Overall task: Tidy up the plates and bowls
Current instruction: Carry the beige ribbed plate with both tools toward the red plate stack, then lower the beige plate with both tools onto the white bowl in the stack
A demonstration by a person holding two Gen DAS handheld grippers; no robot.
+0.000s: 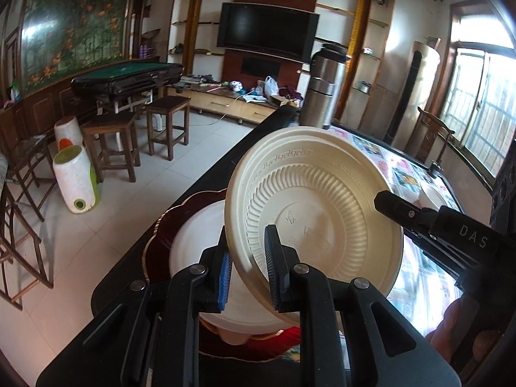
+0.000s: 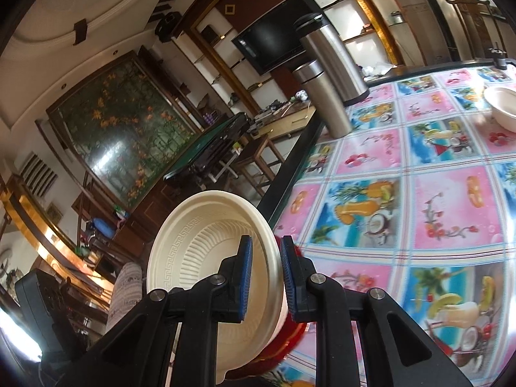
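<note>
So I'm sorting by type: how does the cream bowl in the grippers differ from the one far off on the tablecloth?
The held bowl is tilted on edge in mid-air; the far bowl sits upright on the tablecloth. The held one is pinched by both the left gripper and right gripper; the far one is untouched. Both look cream-coloured.

The cream bowl (image 1: 314, 213) bears embossed ribs and a Greek-key band. Under it lie a white plate (image 1: 193, 242) and a dark red plate (image 1: 167, 229) with a gold rim. The tablecloth (image 2: 419, 193) shows pink and blue squares of fruit and drinks. The flask (image 2: 325, 74) is silver steel.
</note>
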